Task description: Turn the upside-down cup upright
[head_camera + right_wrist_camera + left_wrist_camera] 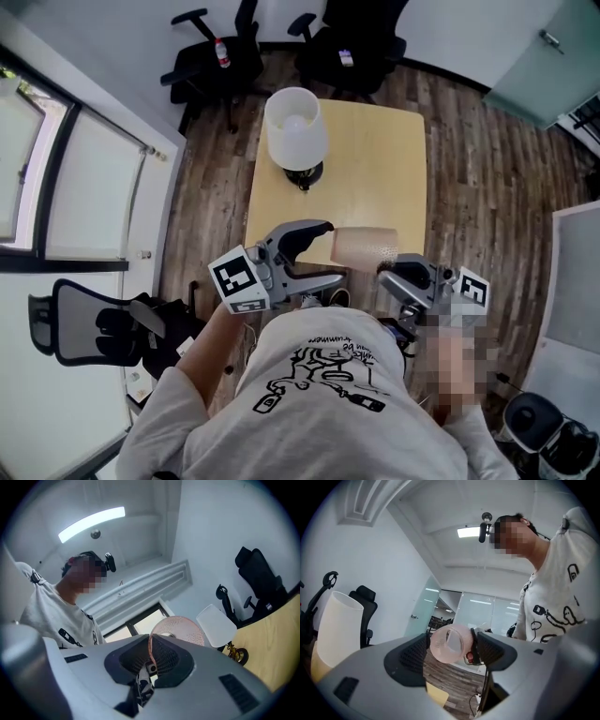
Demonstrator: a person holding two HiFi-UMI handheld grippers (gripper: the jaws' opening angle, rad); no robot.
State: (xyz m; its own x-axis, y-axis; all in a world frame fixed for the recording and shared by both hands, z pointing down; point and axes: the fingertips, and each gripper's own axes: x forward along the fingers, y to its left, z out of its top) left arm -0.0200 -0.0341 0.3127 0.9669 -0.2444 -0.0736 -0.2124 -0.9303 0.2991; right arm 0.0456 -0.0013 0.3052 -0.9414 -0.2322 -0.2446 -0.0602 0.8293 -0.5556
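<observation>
Right claw (149,643) pinches the cup (182,629) by its rim; the released left claw (451,645) straddles its far end.

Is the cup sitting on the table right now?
No, the right gripper holds the cup sideways in the air, clear of the table.

Table (380,159): light wood, centre.
Lamp (295,127): white shade, black base, standing on the table's 11 o'clock corner.
Left chair (211,61): black, 12 o'clock beyond the table; bottle (222,52) on it.
Right chair (354,42): black, 12 o'clock.
Near chair (89,323): black, 8 o'clock.
Window (89,192): 9 o'clock.
Glass door (544,56): 2 o'clock.
Floor (487,197): wood plank.
</observation>
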